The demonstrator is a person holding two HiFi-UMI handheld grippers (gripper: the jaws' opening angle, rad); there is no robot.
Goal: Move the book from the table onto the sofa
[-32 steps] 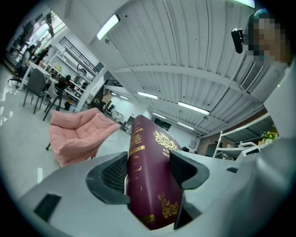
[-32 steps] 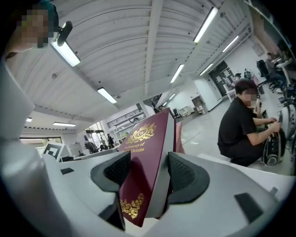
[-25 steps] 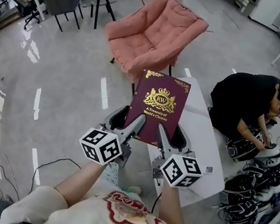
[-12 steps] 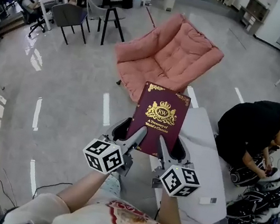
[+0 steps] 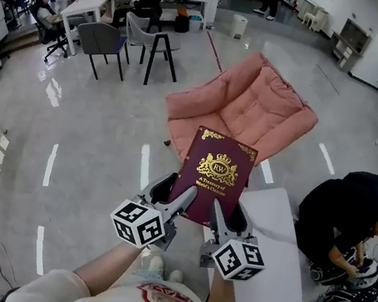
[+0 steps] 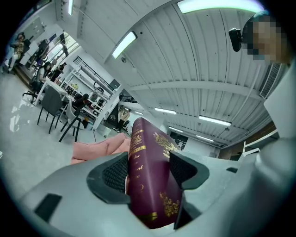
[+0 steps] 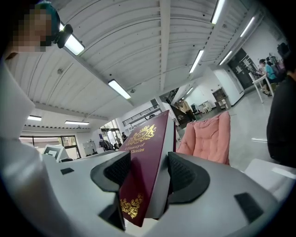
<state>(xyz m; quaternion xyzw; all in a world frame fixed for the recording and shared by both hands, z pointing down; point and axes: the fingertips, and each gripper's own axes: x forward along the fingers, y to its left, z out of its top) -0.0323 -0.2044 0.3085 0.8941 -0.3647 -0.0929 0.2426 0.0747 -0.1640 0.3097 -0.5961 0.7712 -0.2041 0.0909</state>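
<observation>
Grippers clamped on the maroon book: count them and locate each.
2. The left gripper clamps the maroon gold-printed hardback book at its bottom-left corner, the right gripper at its bottom-right corner. None appears hidden.

I see a closed maroon hardback book (image 5: 215, 176) with a gold crest, cover up, held in the air over the white table's (image 5: 269, 248) far left corner, near edge clamped in my left gripper (image 5: 173, 192) and right gripper (image 5: 226, 217), pink cushioned sofa (image 5: 254, 111) just beyond, unoccupied

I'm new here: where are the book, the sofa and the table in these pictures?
book (image 5: 215, 176), head view, middle of its front cover.
sofa (image 5: 254, 107), head view, on its pink cushion.
table (image 5: 275, 256), head view, bare part of its white top.
</observation>
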